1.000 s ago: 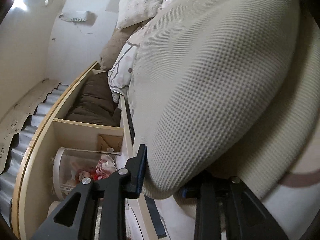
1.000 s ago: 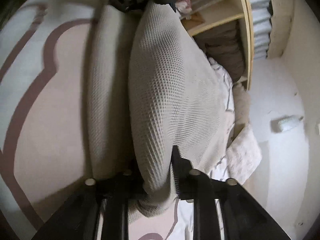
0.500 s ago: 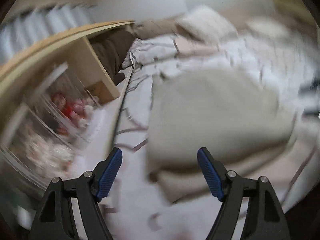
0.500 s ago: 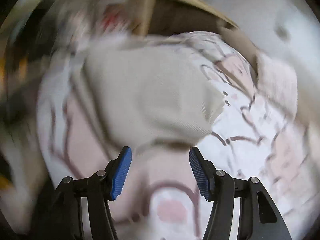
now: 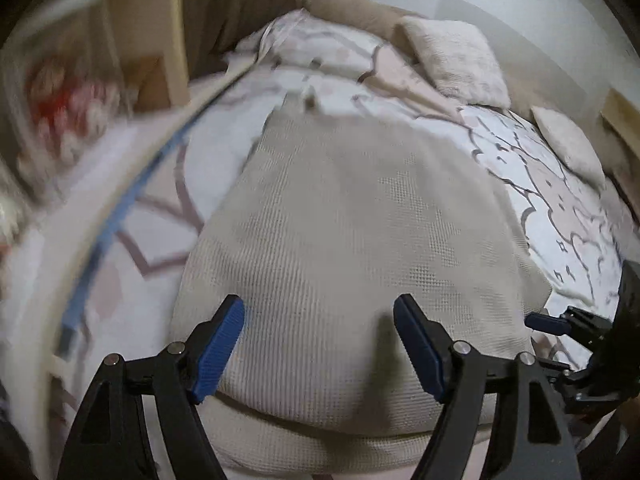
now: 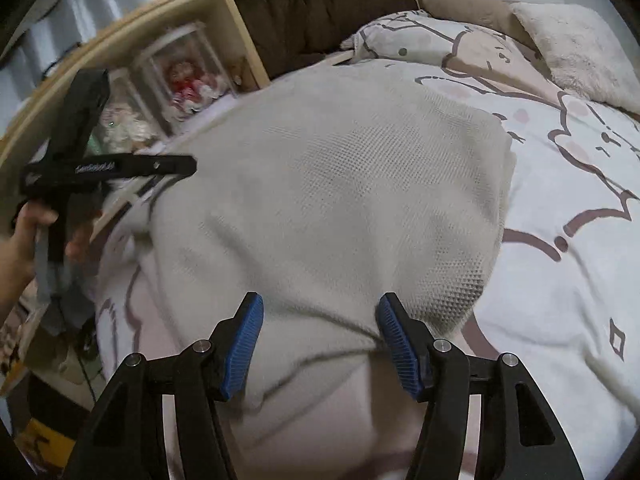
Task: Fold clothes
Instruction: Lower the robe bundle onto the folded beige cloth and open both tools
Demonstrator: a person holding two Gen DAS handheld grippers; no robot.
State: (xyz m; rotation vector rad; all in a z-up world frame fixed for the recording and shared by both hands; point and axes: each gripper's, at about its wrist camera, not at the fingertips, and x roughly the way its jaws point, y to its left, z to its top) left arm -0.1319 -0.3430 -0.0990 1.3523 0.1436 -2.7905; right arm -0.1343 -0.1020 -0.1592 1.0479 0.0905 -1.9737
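Bedding with a pink line pattern point(image 6: 560, 208) fills both frames, and one beige waffle-knit garment point(image 5: 352, 240) lies doubled on it at centre. It looks soft, light and floppy; I think the lower corners are best to hold. Two grippers, left gripper point(image 5: 319, 350) and right gripper point(image 6: 319, 346), have jaws apart, holding nothing.

A bed point(image 6: 560, 280) with patterned bedding carries a folded beige waffle-knit garment point(image 6: 340, 200) and pillows point(image 5: 456, 60).

garment point(image 5: 352, 248) on bed point(image 5: 560, 216), pillows point(image 5: 452, 60) behind
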